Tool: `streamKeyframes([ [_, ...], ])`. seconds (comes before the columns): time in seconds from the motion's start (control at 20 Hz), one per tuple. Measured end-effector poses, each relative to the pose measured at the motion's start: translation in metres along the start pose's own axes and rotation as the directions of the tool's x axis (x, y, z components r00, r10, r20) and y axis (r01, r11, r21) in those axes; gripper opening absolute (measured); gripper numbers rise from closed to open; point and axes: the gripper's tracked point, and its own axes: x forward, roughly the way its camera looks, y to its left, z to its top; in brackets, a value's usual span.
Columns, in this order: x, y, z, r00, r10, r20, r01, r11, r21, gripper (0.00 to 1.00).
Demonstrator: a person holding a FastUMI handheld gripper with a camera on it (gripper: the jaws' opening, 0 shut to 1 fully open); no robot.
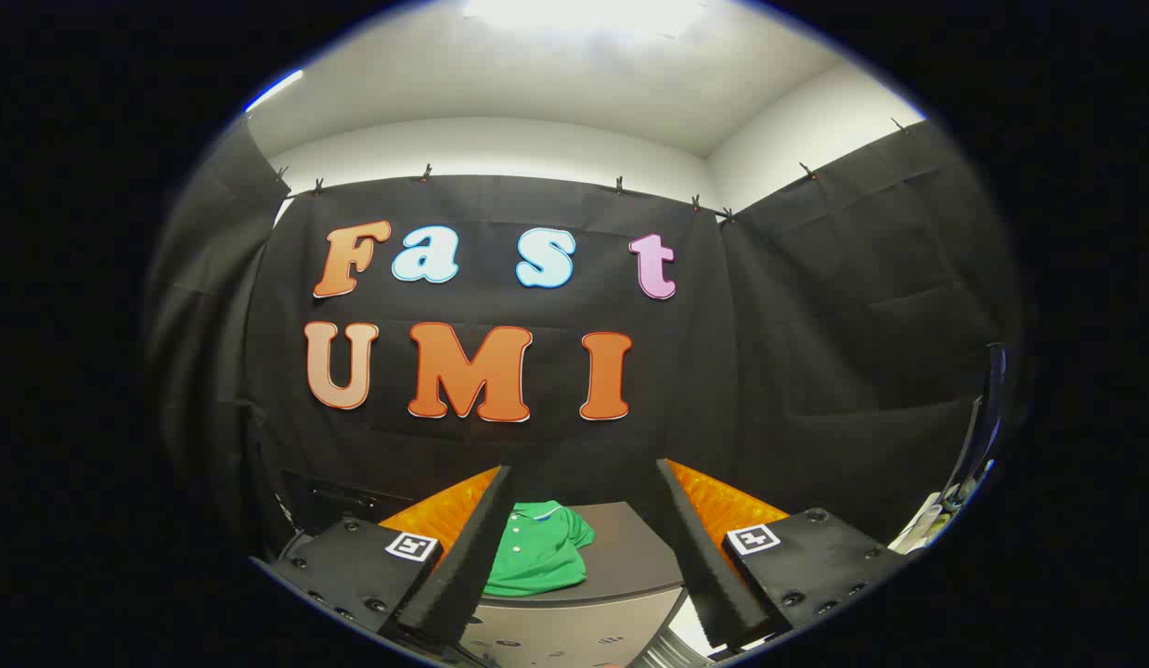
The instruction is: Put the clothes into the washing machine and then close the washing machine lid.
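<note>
A green polo shirt (540, 549) lies folded on a dark flat top (630, 557), just ahead of and between my fingers, nearer the left one. My gripper (584, 478) is open, with a wide gap and nothing held. Below the dark top a pale front panel (574, 635) of the washing machine shows between the finger bases. At the right, a raised dark lid edge (987, 417) stands upright; I cannot tell whether it belongs to the machine.
Black cloth walls close the booth behind and on both sides. A dark box-like object (338, 506) sits low at the left behind my left finger. Pale items (927, 524) lie at the lower right under the raised lid.
</note>
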Motion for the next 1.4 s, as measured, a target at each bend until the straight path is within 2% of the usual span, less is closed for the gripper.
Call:
streamKeyframes([
  [0.15,0.004,0.002,0.000,1.000,0.008,-0.013,-0.008,0.999,0.035,0.97],
  [0.55,0.007,-0.006,0.002,0.999,-0.029,-0.036,0.030,0.999,0.023,0.97],
  [0.95,0.012,0.002,0.010,1.000,-0.018,-0.010,0.019,0.997,0.071,0.98],
  [1.05,0.009,0.001,0.022,0.999,-0.038,0.036,0.034,0.995,0.095,0.98],
  [1.15,0.010,0.006,0.030,0.996,-0.038,0.080,0.031,0.996,0.079,0.98],
  [1.3,0.022,0.022,0.016,1.000,-0.009,0.027,0.008,1.000,0.002,0.98],
  [1.4,0.040,0.027,0.015,1.000,0.001,-0.025,-0.001,1.000,-0.011,0.98],
])
